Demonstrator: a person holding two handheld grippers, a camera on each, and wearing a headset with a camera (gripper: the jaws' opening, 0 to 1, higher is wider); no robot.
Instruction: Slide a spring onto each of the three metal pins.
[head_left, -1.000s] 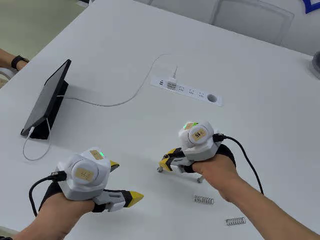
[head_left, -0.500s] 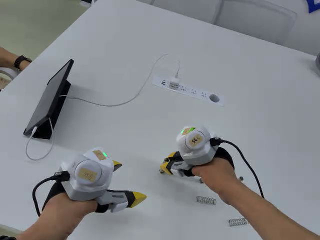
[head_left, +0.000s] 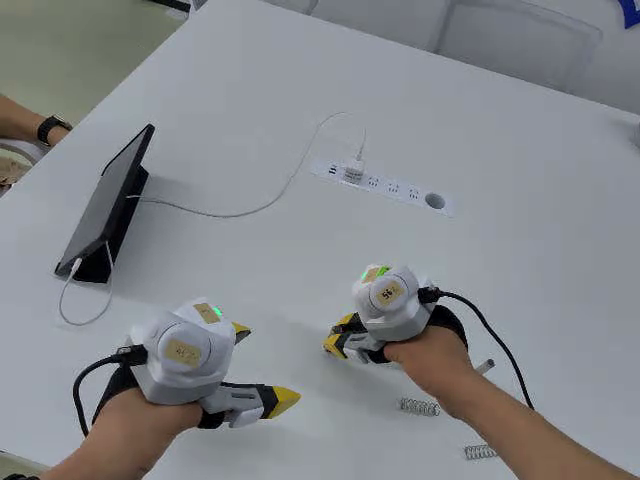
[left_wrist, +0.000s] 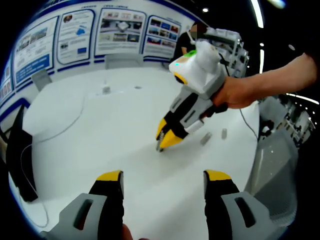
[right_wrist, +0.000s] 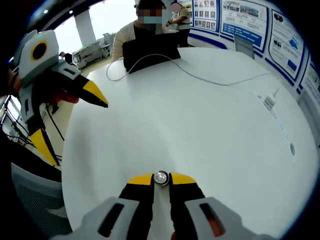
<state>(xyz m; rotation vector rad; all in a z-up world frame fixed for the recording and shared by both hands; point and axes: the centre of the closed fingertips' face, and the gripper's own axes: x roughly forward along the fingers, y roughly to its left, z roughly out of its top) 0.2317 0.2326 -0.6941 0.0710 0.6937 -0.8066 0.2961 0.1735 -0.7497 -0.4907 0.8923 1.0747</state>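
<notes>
Two yellow-tipped grippers work low over a white table (head_left: 250, 90). The right gripper (right_wrist: 161, 181), held in the person's right hand (head_left: 425, 350), is clamped on a metal pin (right_wrist: 161, 177), whose round shiny head sits between its closed jaws, close to the tabletop. The left gripper (left_wrist: 163, 176) hovers near it, jaws spread wide with nothing between them. Two springs (head_left: 419, 407) lie flat on the table beside the right forearm, and a second pin (head_left: 484, 367) lies near them. Farther off, a tablet (head_left: 105, 205) stands propped at the left, and a power strip (head_left: 380, 185) lies flat with a white cable (head_left: 290, 180) plugged into it.
</notes>
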